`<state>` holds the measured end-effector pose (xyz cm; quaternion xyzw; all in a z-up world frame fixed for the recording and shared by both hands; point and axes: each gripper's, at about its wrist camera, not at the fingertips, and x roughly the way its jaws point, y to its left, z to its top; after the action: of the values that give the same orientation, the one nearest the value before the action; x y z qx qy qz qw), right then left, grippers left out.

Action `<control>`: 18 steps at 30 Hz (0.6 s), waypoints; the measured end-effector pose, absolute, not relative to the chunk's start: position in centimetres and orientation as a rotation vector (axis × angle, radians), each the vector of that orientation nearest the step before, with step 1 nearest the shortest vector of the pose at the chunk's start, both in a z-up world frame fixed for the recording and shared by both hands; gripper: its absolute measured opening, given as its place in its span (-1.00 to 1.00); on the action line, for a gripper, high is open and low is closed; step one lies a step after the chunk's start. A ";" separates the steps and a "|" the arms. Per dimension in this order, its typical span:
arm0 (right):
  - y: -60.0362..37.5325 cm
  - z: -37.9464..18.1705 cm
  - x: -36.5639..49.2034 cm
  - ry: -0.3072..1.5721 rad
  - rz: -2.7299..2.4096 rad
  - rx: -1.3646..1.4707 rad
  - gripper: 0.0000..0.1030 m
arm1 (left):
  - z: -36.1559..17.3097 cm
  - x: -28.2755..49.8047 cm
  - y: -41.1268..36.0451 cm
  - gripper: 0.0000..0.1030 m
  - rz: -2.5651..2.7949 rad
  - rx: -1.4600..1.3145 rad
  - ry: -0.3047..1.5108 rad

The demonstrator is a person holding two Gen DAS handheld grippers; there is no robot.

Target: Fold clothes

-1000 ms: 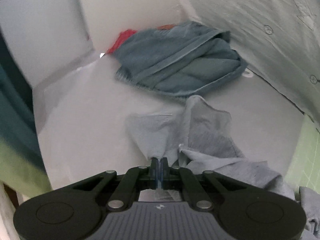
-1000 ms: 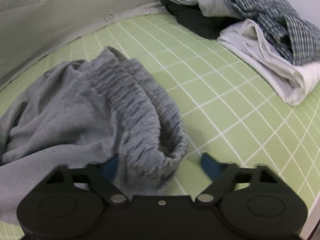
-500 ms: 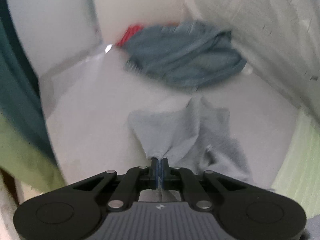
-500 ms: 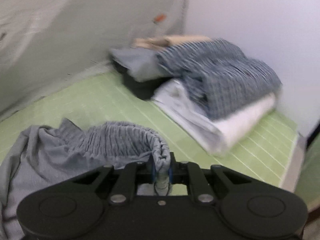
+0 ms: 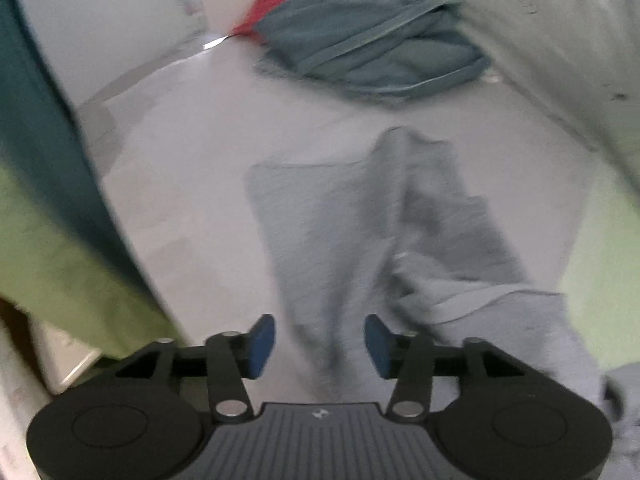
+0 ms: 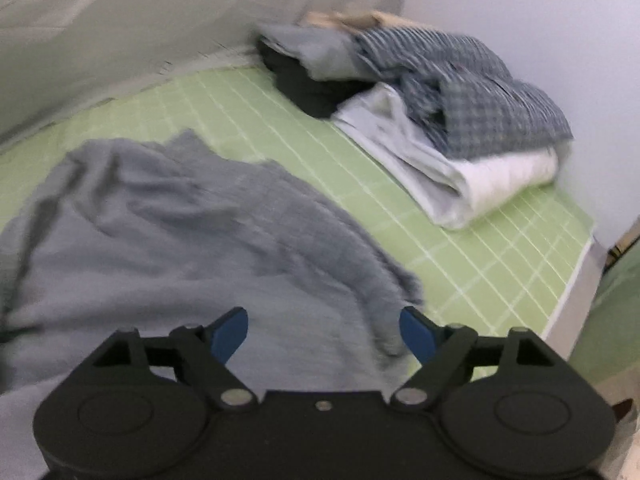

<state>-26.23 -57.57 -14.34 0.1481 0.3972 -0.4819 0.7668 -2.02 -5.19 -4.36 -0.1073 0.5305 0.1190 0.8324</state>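
A light grey garment (image 5: 360, 232) lies spread on the white surface in the left wrist view, its leg end running under my left gripper (image 5: 319, 344), which is open above the cloth. In the right wrist view the same grey garment (image 6: 192, 232) lies on the green gridded mat (image 6: 460, 264), its gathered waistband at the right. My right gripper (image 6: 323, 330) is open just over the waistband edge, with cloth between and below the blue pads (image 6: 416, 334). Both views are blurred.
A blue-grey garment (image 5: 372, 40) with something red (image 5: 264, 4) behind it lies at the far corner of the white surface. A pile of checked, white and dark clothes (image 6: 452, 120) sits on the mat's far right. Walls close in behind.
Both grippers held the grey garment shut half a second ago and have now opened, letting it drop flat. The garment lies more spread out than before.
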 end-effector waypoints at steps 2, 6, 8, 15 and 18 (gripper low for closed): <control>-56.3 -13.8 -24.7 0.845 -0.998 0.343 0.75 | -4.1 -1.4 -6.5 0.36 0.176 -0.220 1.113; -53.0 -14.0 -21.8 0.865 -0.896 0.339 0.78 | -4.7 0.1 -9.5 0.45 0.044 -0.182 1.124; -51.3 -14.3 -20.9 0.888 -0.852 0.315 0.78 | -5.2 0.8 -11.0 0.54 -0.041 -0.147 1.129; -47.4 -15.4 -21.1 0.966 -0.793 0.278 0.79 | -7.5 2.3 -14.5 0.57 -0.219 -0.152 1.221; -47.2 -15.8 -21.4 0.985 -0.805 0.299 0.80 | -7.9 2.0 -15.3 0.65 -0.276 -0.246 1.259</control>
<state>-21.39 -47.15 -15.82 0.1390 0.4581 -0.3746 0.7940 1.96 -15.28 -7.87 -0.1143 0.5853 -0.1285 0.7924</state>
